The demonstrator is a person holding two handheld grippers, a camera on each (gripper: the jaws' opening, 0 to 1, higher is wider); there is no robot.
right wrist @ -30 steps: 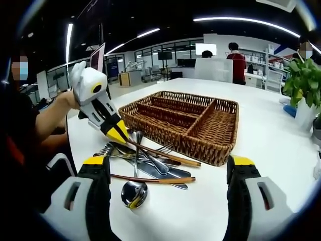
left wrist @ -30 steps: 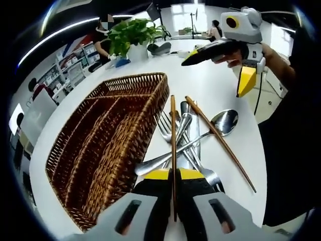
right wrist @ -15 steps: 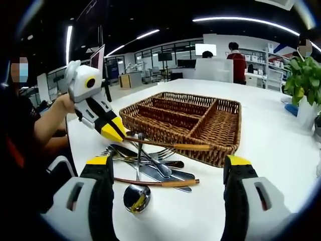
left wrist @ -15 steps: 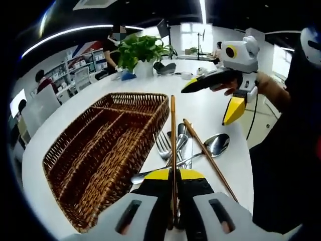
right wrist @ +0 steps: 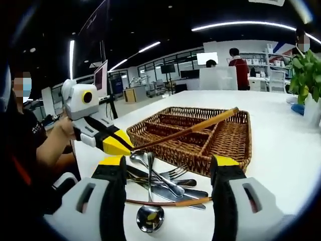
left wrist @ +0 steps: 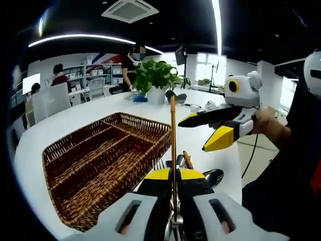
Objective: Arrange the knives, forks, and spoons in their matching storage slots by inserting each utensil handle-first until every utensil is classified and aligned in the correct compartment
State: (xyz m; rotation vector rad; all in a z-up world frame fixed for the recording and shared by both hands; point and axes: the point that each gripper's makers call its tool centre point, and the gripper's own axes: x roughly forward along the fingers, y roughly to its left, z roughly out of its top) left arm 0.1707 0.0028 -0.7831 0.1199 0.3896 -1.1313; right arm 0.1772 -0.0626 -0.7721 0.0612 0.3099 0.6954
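While my left claw (right wrist: 120, 146) pinches a wooden chopstick (right wrist: 190, 129) slanting above the wicker tray's near rim (right wrist: 170, 150), the remaining cutlery (right wrist: 160, 183) lies beside it on the desk (right wrist: 281, 150); my right claw (right wrist: 165, 168) hangs spread.

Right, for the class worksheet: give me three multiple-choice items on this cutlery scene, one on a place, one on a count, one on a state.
1. Where is the wicker tray relative to the cutlery pile in the right gripper view?
A. behind it
B. under it
C. in front of it

2. How many wooden chopsticks lie on the table?
A. none
B. one
C. three

3. What is the left gripper doing?
A. hanging open
B. shut on a spoon
C. shut on a wooden chopstick

Answers:
1 A: the tray sits beyond the pile.
2 B: one chopstick on the table lies by the spoon.
3 C: the held chopstick angles up over the tray.
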